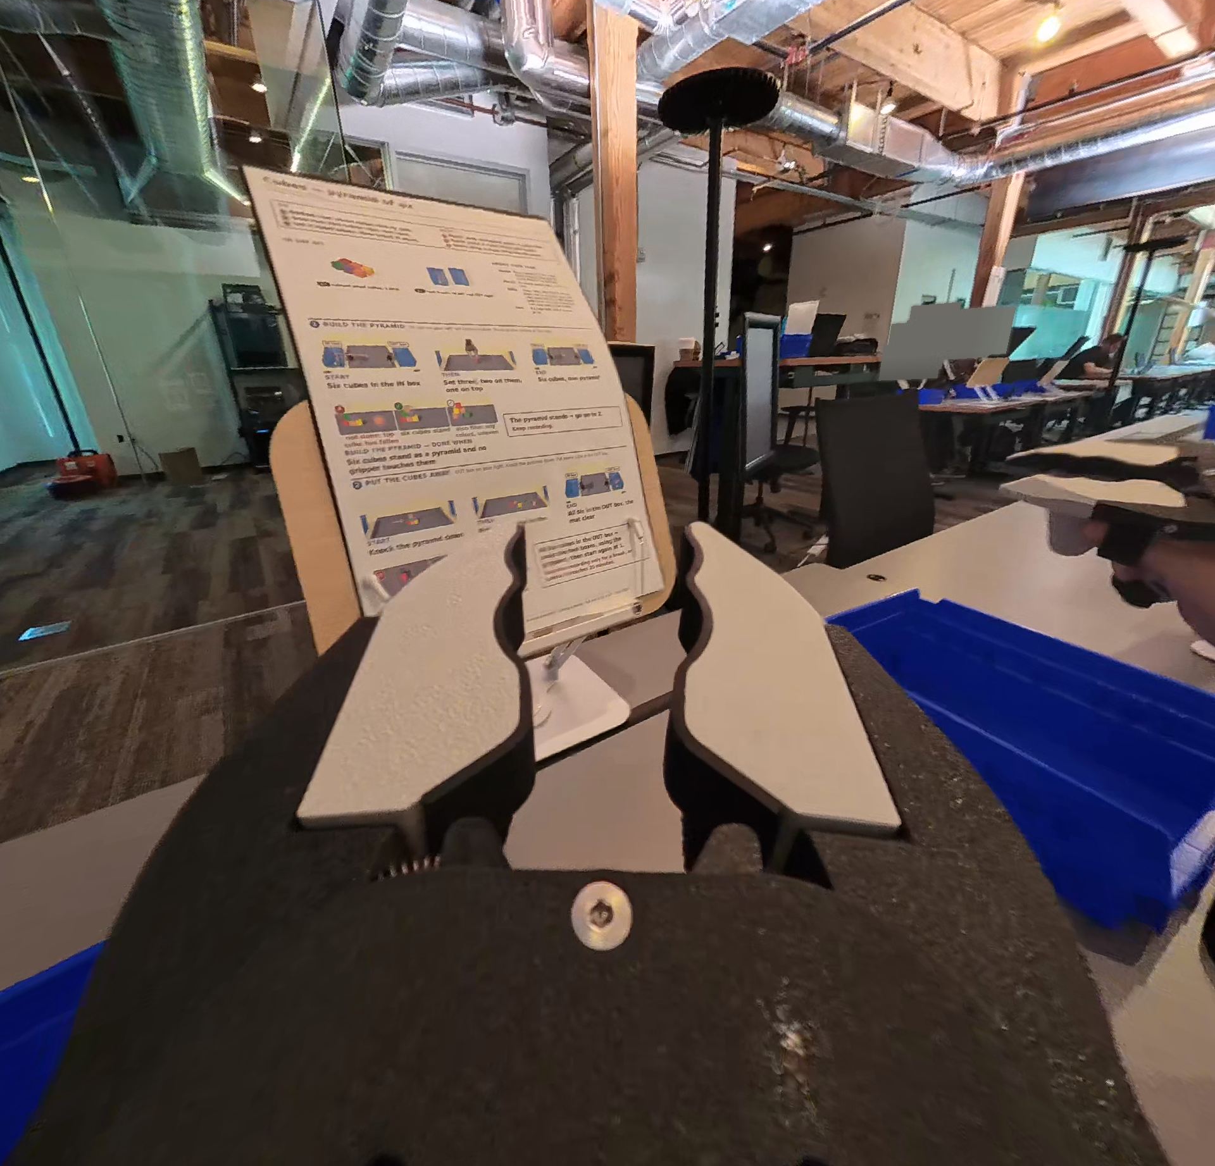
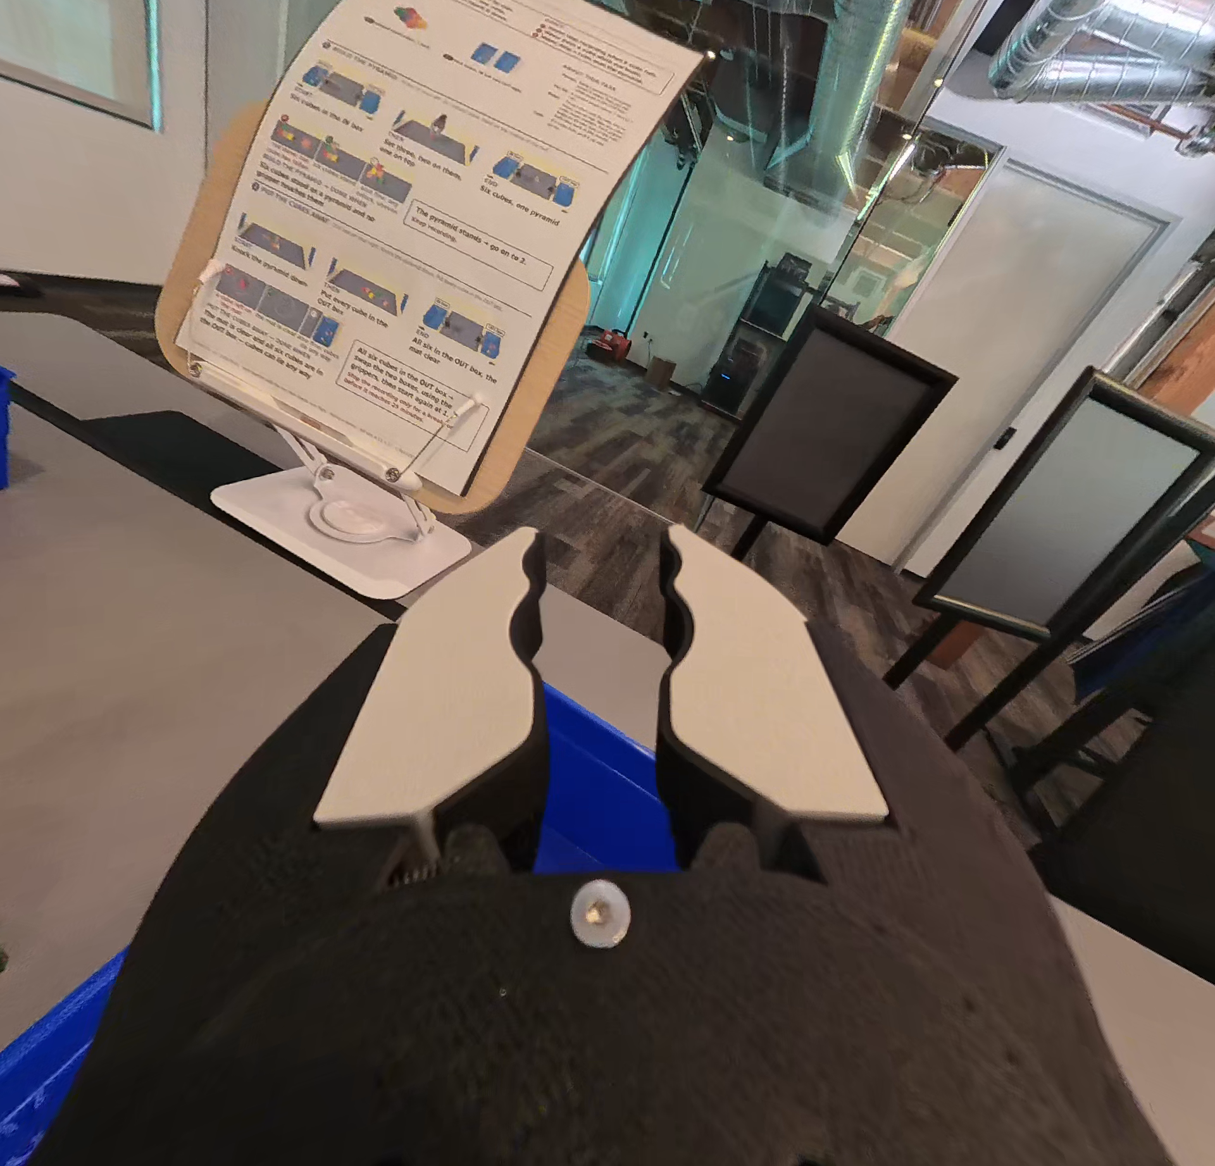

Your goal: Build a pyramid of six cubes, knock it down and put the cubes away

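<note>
1. The left claw (image 1: 601, 543) is held level and aimed forward, its two fingers (image 1: 434, 687) apart with nothing between them; each finger is a flat grey plate, grainy on top, with a wavy black inner edge, set in a rough black foam-like body with a silver screw (image 1: 600, 916) at 6 o'clock.
2. The right claw (image 2: 599, 546) is built the same, tilted so the room leans, its fingers likewise spread and empty. In the left wrist view it shows blurred at 3 o'clock (image 1: 1104, 477), with a hand (image 1: 1144, 569) behind it.
3. A blue plastic bin (image 1: 1052, 727) with a stepped rim lies at 4 o'clock of the left claw; in the right wrist view a bin (image 2: 592, 773) sits under the claw. No cubes show in either view, so I cannot tell where they are.
4. At 12 o'clock a printed sheet (image 1: 447, 385) with small pictures curls on a rounded wooden board (image 2: 539, 411), carried by a white hinged stand (image 2: 342, 530).
5. The bench (image 2: 131, 641) is smooth and grey.
</note>
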Motion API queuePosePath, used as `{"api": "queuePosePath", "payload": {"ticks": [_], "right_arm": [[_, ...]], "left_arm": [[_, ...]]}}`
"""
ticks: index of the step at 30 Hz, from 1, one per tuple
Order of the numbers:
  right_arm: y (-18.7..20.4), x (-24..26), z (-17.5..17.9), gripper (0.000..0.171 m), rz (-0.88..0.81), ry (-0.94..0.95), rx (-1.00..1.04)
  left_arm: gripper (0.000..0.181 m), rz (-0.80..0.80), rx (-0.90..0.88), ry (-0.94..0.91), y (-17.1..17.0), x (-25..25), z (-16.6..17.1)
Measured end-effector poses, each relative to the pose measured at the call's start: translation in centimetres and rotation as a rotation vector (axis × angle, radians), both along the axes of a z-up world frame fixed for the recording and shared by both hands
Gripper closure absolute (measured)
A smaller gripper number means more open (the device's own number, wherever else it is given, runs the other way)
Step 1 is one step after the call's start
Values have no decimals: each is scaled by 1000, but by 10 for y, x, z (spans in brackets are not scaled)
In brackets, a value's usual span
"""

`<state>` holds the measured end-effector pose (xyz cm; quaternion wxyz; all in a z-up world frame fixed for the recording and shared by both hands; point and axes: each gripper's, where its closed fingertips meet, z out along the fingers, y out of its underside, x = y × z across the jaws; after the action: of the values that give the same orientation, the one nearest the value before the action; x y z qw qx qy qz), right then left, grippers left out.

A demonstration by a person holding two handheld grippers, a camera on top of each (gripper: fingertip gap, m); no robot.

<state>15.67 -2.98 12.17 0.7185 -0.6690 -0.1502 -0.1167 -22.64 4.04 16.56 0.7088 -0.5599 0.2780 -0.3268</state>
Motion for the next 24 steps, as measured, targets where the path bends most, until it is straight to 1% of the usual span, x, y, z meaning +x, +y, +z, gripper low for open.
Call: {"api": "queuePosePath", "payload": {"ticks": [3,5,8,11,14,18,20,22,24], "right_arm": [[0,4,-4,140,39,43,-8],[0,10,-6,141,34,65,-2],[2,9,-9,142,69,105,-7],[5,8,-13,142,65,87,-19],[8,5,-17,142,46,43,-46],[7,2,-15,142,43,17,-42],[7,1,-12,142,48,26,-36],[6,-2,-10,142,74,62,-21],[7,-5,-12,142,101,89,-25]], "left_arm": [[140,-88,-39,-52,-14,15,8],[140,-143,-62,-36,-22,27,12],[140,-132,-39,9,-24,32,11],[143,-109,-19,18,-21,28,1],[145,-170,-67,49,-20,28,-9],[153,-245,-118,3,-27,27,-10],[153,-261,-122,40,-31,30,-12],[152,-232,-100,84,-30,30,-16],[153,-206,-84,85,-28,29,-16]]}}
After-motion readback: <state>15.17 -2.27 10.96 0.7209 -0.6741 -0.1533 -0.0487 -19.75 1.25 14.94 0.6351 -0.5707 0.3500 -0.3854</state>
